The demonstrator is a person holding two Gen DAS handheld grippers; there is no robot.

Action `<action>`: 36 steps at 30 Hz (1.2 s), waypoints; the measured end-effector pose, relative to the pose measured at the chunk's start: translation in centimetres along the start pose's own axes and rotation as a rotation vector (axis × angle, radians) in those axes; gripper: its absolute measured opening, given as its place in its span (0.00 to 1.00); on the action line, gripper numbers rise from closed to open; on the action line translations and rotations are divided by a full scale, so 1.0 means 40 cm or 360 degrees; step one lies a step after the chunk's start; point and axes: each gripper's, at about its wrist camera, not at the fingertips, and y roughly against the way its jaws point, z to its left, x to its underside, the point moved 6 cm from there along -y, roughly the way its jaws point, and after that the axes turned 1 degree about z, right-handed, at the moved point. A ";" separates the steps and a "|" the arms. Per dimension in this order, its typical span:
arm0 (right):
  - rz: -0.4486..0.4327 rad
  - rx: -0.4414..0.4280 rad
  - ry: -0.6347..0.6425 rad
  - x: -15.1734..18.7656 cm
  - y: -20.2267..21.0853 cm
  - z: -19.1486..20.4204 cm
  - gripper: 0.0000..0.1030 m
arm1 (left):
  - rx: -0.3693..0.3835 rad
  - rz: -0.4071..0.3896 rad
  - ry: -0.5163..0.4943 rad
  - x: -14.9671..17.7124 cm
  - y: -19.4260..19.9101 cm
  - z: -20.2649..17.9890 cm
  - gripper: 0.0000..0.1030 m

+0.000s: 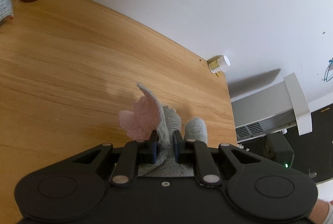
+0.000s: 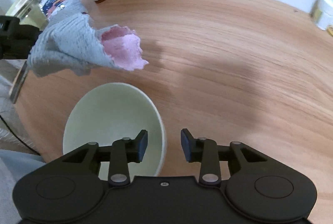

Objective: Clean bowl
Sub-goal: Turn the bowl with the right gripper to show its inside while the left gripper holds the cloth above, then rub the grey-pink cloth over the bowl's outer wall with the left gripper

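Bowl x1 – cloth x1

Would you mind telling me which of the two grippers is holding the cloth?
The left gripper: it is shut on the grey-and-pink cloth, while the right gripper is open and empty beside the bowl.

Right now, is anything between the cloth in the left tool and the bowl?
Nothing visible. The cloth hangs above bare table just beyond the bowl, whose inside is uncovered; the open right tool straddles its near rim.
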 end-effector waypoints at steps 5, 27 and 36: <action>0.0088 -0.0171 0.0023 -0.039 -0.029 -0.021 0.38 | -0.0037 -0.0019 0.0010 -0.005 0.004 0.003 0.13; 0.0107 -0.0177 0.0376 -0.047 -0.005 0.056 0.12 | -0.0099 -0.0137 0.0169 -0.001 0.036 0.055 0.13; -0.0269 0.0269 0.0556 -0.070 0.081 0.132 0.14 | 0.0111 -0.0129 0.0053 -0.029 0.037 -0.034 0.13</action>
